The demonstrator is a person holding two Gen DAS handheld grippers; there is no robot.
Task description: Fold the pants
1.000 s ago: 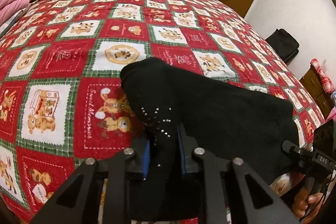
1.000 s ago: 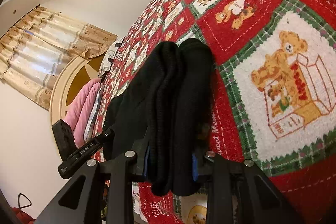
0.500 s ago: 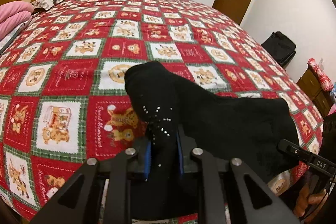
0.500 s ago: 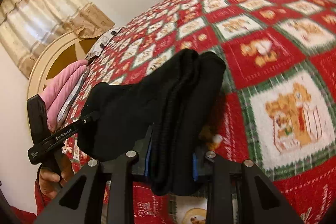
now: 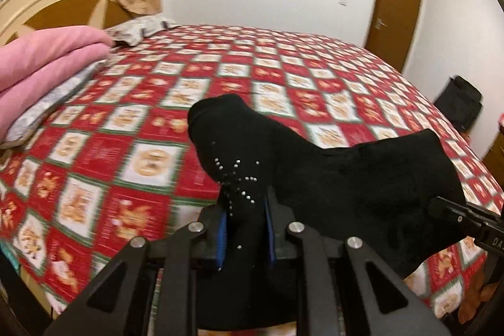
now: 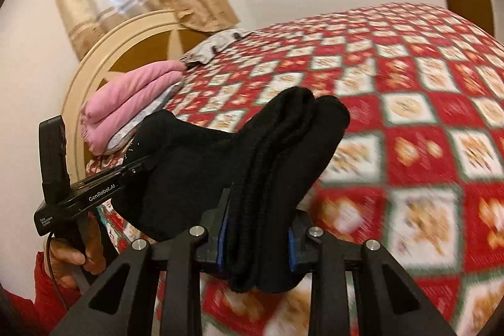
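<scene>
Both tools are up off the bed (image 5: 283, 74) with the black pants (image 5: 346, 185) slung between them — soft, limp cloth, light enough to hang in a sagging bridge over the red patchwork quilt. The left tool (image 5: 244, 229) pinches a thin bunch near the little studs; the right tool (image 6: 256, 236) clamps a thicker stack of folded layers. That fabric looks floppy, not slippery, so edges and corners seem the sensible places to hold. Both tools tilt downward and forward over the bed, and in the right wrist view a hand (image 6: 75, 254) in a red sleeve grips the left handle — pink folded bedding (image 6: 132, 90) lies by the headboard.
</scene>
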